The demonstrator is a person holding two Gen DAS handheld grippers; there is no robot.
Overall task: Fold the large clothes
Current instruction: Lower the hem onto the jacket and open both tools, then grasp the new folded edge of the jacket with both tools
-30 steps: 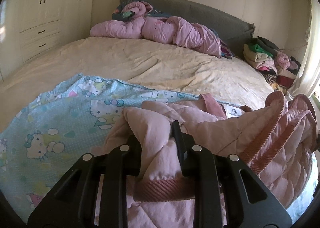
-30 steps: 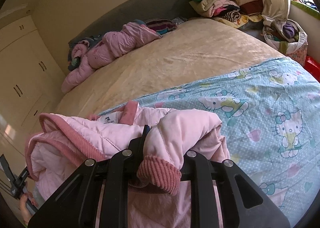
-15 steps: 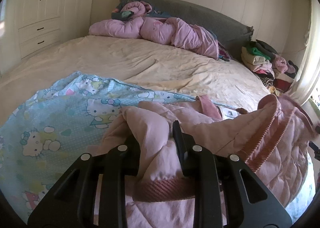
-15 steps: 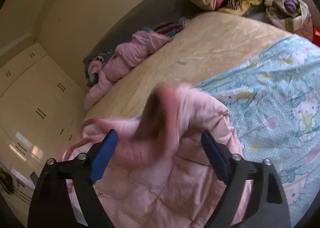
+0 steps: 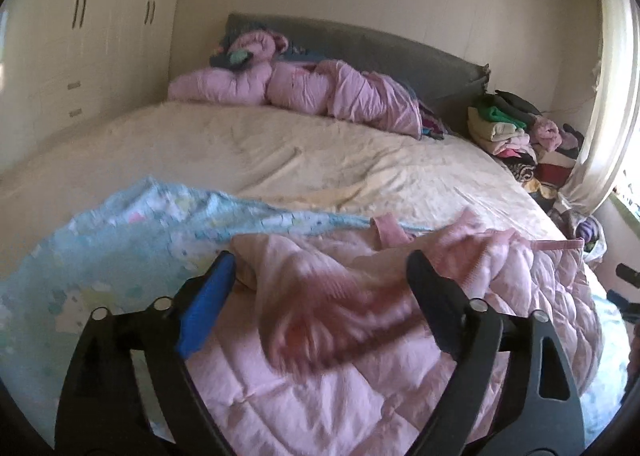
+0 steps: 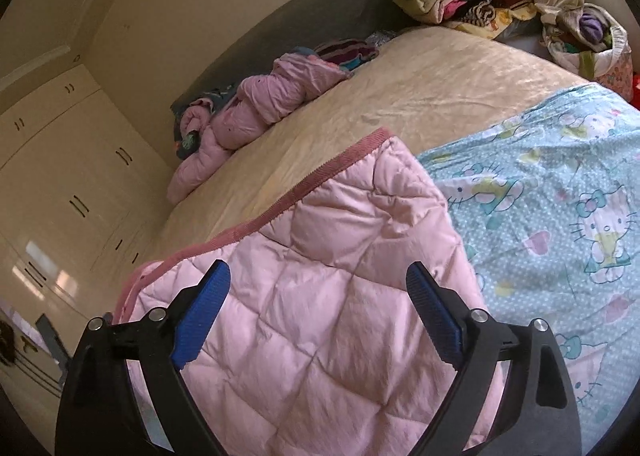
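A pink quilted jacket (image 5: 360,368) lies on the light blue Hello Kitty sheet (image 5: 120,256) at the near end of the bed. In the left wrist view its sleeve is blurred in motion between my fingers. My left gripper (image 5: 320,268) is open just above it, holding nothing. In the right wrist view the jacket (image 6: 332,296) lies flat with its quilted back up and a darker ribbed hem along its far edge. My right gripper (image 6: 320,276) is open above it and empty. The sheet (image 6: 560,216) shows to the right.
A cream bedspread (image 5: 300,152) covers the bed. A bundle of pink padded clothes (image 5: 312,92) lies by the grey headboard (image 5: 380,44). Stacks of folded clothes (image 5: 504,128) sit at the far right corner. White wardrobes (image 5: 80,56) stand on the left.
Both grippers have opened and let go of the jacket's sleeves. The right one opened first, the left one just now. The jacket has dropped flat onto the sheet.
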